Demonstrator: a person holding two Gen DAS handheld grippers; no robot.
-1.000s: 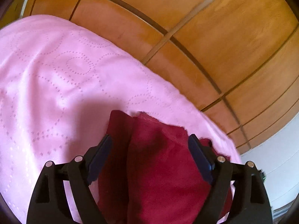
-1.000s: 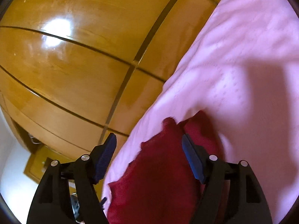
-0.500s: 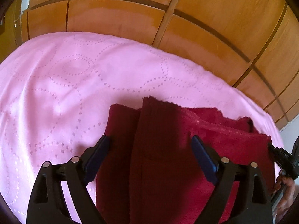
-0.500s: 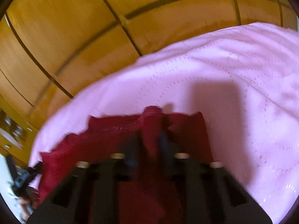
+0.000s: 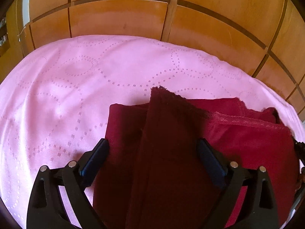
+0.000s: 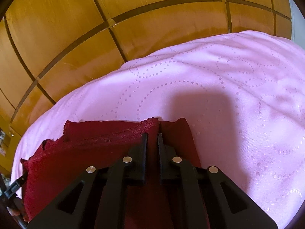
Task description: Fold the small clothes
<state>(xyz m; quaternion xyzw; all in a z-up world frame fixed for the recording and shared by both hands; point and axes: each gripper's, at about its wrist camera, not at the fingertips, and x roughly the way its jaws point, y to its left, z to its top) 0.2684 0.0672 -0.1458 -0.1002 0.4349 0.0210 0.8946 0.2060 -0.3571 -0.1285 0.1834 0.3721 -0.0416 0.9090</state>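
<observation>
A dark red garment point(image 5: 238, 137) lies on the pink bedspread point(image 5: 76, 85), with one layer folded over along its left part. My left gripper point(image 5: 152, 143) hovers over that folded strip. Its jaws stand wide and are still opening, and the pads are clear of the cloth that runs between them. In the right wrist view the garment point(image 6: 85, 152) spreads to the left, its scalloped hem along the far edge. My right gripper point(image 6: 152, 135) pinches a raised fold near the garment's far right corner. Its jaws are nearly together and easing open slightly.
Wooden panelled wardrobe doors point(image 5: 209, 28) point(image 6: 57, 28) rise just behind the bed's far edge. The pink bedspread point(image 6: 238, 95) stretches bare to the right of the garment. A black piece of the other tool point(image 6: 13, 187) shows at the lower left.
The right gripper went from open to closed on a fold of the red garment. Both views swung to face the bed squarely. The left jaws spread a little wider.
</observation>
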